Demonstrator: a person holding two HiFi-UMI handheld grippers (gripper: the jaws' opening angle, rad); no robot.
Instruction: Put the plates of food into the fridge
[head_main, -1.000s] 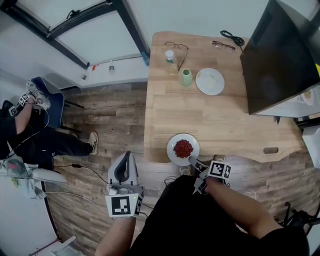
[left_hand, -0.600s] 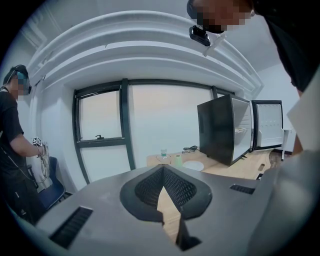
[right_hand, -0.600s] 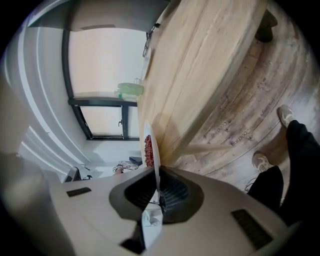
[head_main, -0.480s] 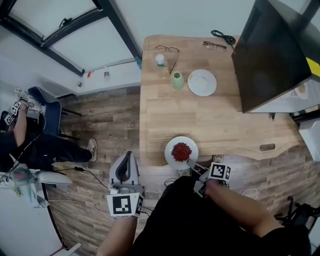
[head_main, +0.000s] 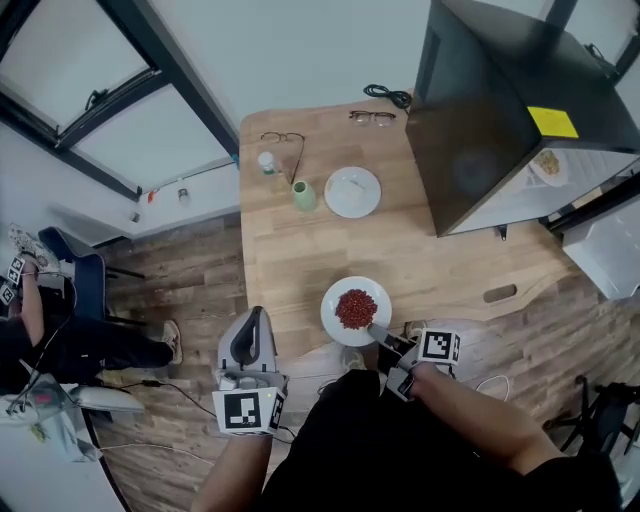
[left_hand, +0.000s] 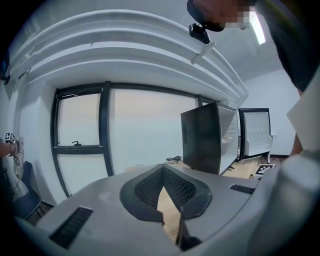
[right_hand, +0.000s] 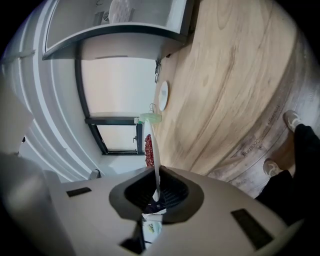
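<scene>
Head view with both gripper views, at the pick-up of the first dish. The plate (head_main: 332, 312) with its heap of red food (head_main: 356, 309) lies at lower centre of the frame, at the near edge of the table (head_main: 420, 250); the right gripper (head_main: 378, 332) reaches in from below and has just been closing, so that its jaws now pinch the plate's near rim (in its own view the rim runs edge-on between the pads); we judge that the rim is chosen to keep the pads off the food and the dish level. We cannot tell from above whether the plate is clear of the wood. The left gripper (head_main: 255, 318) hangs at lower left, off the table, its jaws drawn together on nothing; it is presumably kept free to steady or to help at the door. The fridge (head_main: 490, 110) fills the upper right and stands open, so we expect the carry to run diagonally up the frame. A second plate (head_main: 335, 200), its contents too pale to make out, waits at upper centre.
</scene>
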